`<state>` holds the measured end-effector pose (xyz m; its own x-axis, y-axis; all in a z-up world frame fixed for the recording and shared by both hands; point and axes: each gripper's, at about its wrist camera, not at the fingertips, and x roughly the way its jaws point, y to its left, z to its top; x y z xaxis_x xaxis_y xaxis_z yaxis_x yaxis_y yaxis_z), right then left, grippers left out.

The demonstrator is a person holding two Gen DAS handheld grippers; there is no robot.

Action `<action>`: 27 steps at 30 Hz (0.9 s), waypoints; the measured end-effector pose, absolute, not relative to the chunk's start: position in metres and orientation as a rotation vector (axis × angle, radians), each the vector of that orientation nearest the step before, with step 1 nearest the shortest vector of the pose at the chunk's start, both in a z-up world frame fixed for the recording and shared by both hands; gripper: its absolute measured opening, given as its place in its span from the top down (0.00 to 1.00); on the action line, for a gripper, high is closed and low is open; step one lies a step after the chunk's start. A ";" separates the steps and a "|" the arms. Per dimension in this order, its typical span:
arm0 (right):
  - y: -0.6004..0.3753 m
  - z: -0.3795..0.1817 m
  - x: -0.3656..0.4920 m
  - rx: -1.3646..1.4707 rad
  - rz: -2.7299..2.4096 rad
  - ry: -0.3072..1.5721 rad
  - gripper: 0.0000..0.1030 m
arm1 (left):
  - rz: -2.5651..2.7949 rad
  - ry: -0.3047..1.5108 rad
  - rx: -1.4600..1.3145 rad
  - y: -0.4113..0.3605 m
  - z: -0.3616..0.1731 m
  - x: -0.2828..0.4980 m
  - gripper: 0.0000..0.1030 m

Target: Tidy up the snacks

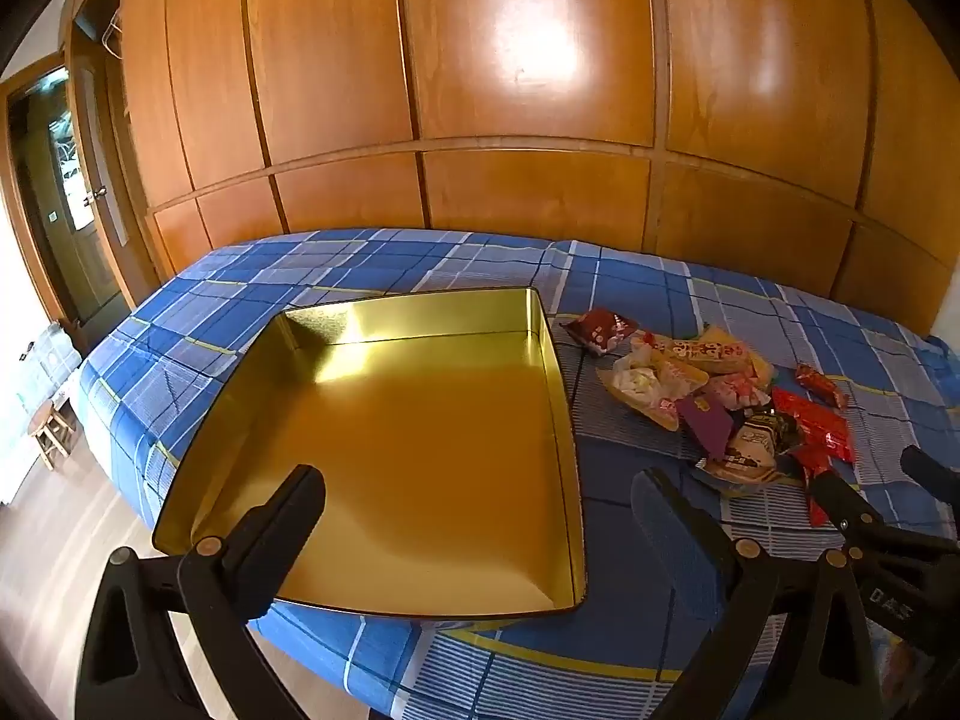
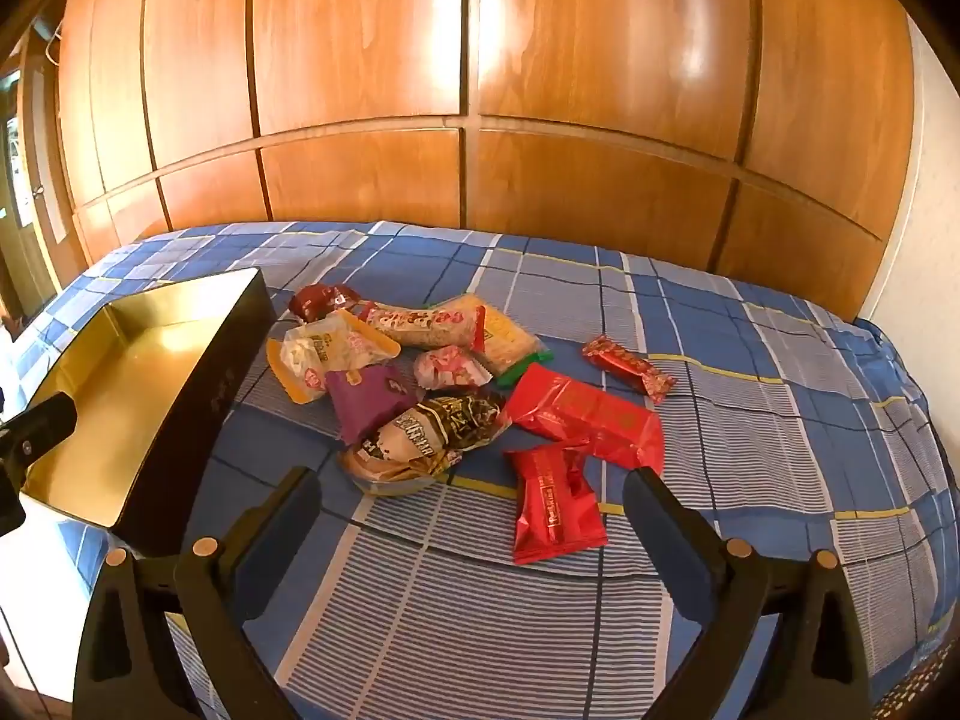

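A gold-lined tin box (image 1: 564,396) lies open and empty on the bed; in the right wrist view its dark outer wall (image 2: 198,396) shows at left. A pile of wrapped snacks (image 2: 420,372) lies to its right, also in the left wrist view (image 1: 720,396): red packets (image 2: 555,501), a purple packet (image 2: 366,396), a brown-and-cream packet (image 2: 432,426), yellow and pink ones. My left gripper (image 1: 480,504) is open over the box's near part. My right gripper (image 2: 471,498) is open just in front of the pile, holding nothing.
The bed has a blue plaid sheet (image 2: 750,396). A wooden panel wall (image 1: 480,90) stands right behind it. A doorway (image 1: 54,192) and a small stool (image 1: 51,432) are at the left, past the bed's edge. The right gripper's fingers (image 1: 840,504) show in the left view.
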<state>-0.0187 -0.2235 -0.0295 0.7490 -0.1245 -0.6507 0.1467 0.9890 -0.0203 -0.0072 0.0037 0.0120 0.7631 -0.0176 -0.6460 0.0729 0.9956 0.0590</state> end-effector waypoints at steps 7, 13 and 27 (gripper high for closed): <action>-0.224 -0.028 -0.020 0.036 -0.151 0.702 0.01 | -0.051 0.697 0.086 0.003 0.013 -0.008 0.00; -0.221 -0.029 -0.021 0.038 -0.155 0.700 0.01 | -0.052 0.698 0.090 0.002 0.014 -0.008 0.00; -0.226 -0.026 -0.023 0.036 -0.158 0.717 0.01 | -0.056 0.690 0.091 0.001 0.017 -0.009 0.00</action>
<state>-0.0228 -0.2261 -0.0262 0.7427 -0.1319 -0.6565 0.1564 0.9875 -0.0214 -0.0092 0.0010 0.0172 0.7703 -0.0212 -0.6373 0.0813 0.9946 0.0652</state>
